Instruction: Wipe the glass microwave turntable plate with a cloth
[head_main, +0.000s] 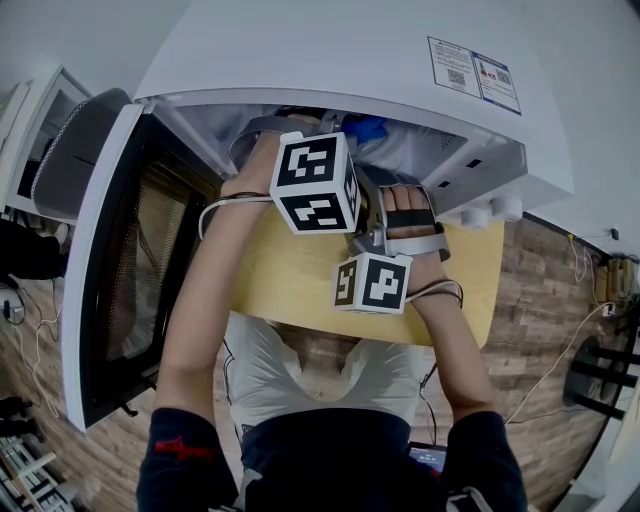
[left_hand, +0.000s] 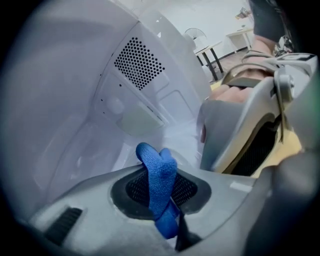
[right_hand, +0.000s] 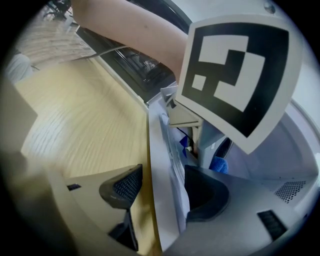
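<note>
We look down on a white microwave (head_main: 300, 60) with its door (head_main: 110, 250) swung wide open on its left side, and both arms reach into its mouth. The left gripper (left_hand: 162, 192) is inside the microwave's cavity, jaws shut tight on a folded blue cloth (left_hand: 159, 170) that sticks up between the pads, aimed at the cavity's floor and perforated wall. The right gripper (right_hand: 162, 192) sits at the front sill of the microwave, jaws spread wide astride a white edge and a clear, ribbed sheet that we take for the glass turntable plate (right_hand: 175, 170). One pad lies against the glass. A sliver of the wooden table (right_hand: 85, 125) in front of the microwave shows beside the other pad, so we judge nothing is pinched. The plate seems to be at the microwave's front opening, partly hidden. We judge the job barely begun: the cloth is gripped and close, but no picture shows it on the glass, so the wiping is left.
</note>
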